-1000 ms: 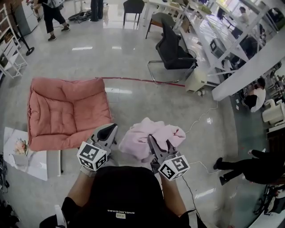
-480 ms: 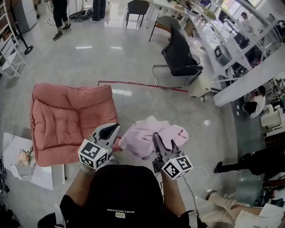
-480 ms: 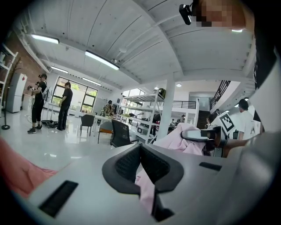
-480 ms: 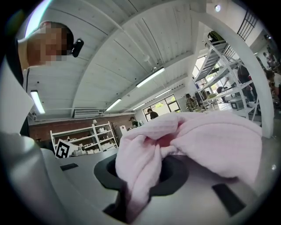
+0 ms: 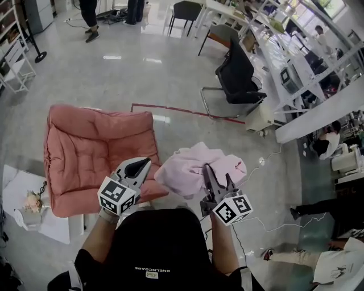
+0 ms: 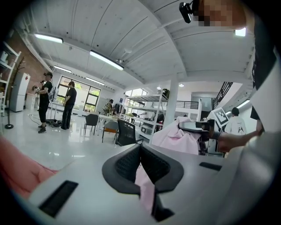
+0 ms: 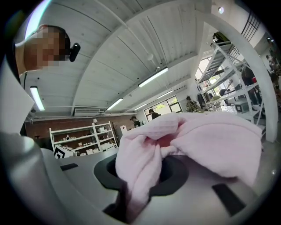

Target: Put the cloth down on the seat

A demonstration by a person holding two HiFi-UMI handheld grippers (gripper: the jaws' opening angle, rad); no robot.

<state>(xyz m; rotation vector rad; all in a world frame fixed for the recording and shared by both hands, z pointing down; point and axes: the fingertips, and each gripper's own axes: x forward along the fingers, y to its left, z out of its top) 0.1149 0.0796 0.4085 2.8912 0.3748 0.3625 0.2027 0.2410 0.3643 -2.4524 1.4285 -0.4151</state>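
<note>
Both grippers have carried the cloth [image 5: 196,170] sideways across the room, and the seat [image 5: 96,150], which lay well off to one side a second ago, now reaches under the left gripper [image 5: 139,166]. That gripper hangs above the seat's near corner, its jaws closed on a thin strip of the cloth (the pale pink strip shows between the pads in the left gripper view [image 6: 145,186]). The right gripper [image 5: 211,177] is off the seat, just beside that same corner, clamped on a thick bunched fold. The cloth hangs in the air between the two, past the seat's edge and not touching the cushion.

The seat is a salmon-pink, tufted cushion chair set low on a glossy grey floor [image 5: 170,74] that mirrors the ceiling lights. A red tape line [image 5: 182,109] runs along the floor from the seat's far corner. Beyond that line stands a black office chair [image 5: 239,77], with long white desks [image 5: 296,62] farther out on that side. On the seat's other side lies a white sheet [image 5: 23,219] with a small bunch of flowers [image 5: 31,202] on it. Two people [image 5: 91,14] stand far beyond the seat.
</note>
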